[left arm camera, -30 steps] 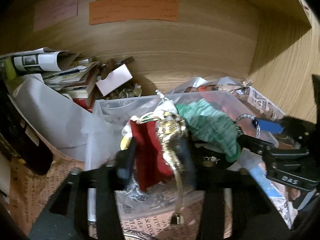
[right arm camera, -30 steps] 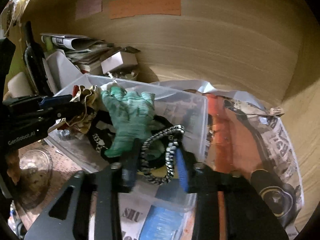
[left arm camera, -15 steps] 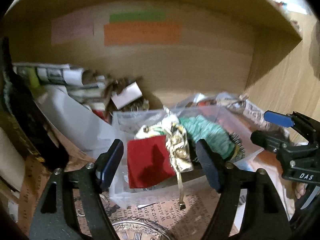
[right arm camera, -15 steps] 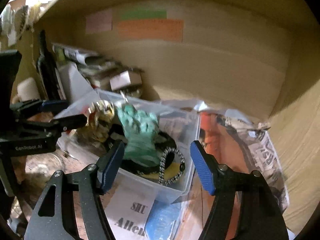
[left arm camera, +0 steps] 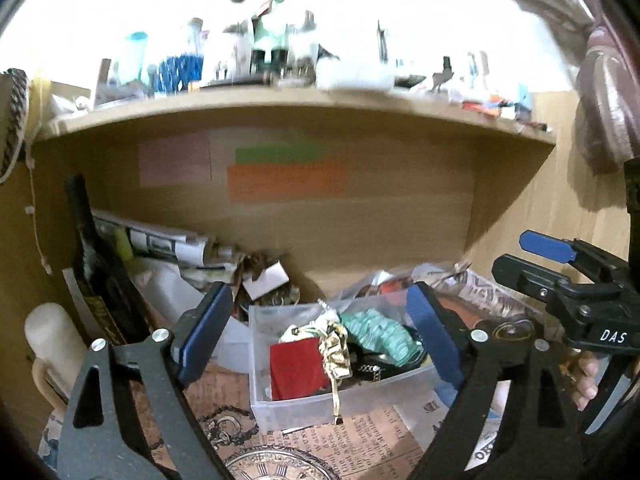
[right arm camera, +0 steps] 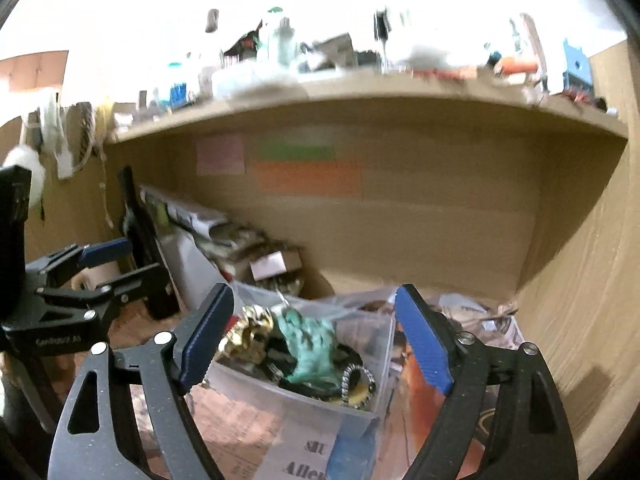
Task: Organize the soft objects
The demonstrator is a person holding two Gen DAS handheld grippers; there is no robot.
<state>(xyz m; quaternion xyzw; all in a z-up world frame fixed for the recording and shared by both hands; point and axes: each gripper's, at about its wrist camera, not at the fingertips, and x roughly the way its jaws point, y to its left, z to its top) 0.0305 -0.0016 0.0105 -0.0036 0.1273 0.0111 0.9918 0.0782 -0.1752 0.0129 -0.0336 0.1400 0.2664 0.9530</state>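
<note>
A clear plastic bin [left arm camera: 260, 392] [right arm camera: 360, 420] stands on the desk under a shelf. It holds a red pouch [left arm camera: 296, 368], a gold fabric piece [left arm camera: 334, 350] [right arm camera: 248, 332], a green knitted item [left arm camera: 378, 330] [right arm camera: 312, 348] and a black-and-white cord bracelet [right arm camera: 356, 384]. My left gripper [left arm camera: 320, 336] is open and empty, held back from the bin. My right gripper [right arm camera: 312, 340] is open and empty, also back from the bin. Each gripper shows in the other's view: the right one [left arm camera: 560, 272], the left one [right arm camera: 96, 268].
Rolled newspapers and books [left arm camera: 160, 244] pile at the back left beside a small white box [left arm camera: 266, 280]. Printed newspaper [left arm camera: 360, 432] covers the desk. Coloured notes [left arm camera: 286, 180] hang on the back panel. The shelf above [left arm camera: 304, 100] carries several bottles. A wooden side wall [right arm camera: 592, 280] stands at the right.
Both grippers opened, letting go of the gold fabric piece and the cord bracelet into the bin, then pulled back and up so the shelf above came into view.
</note>
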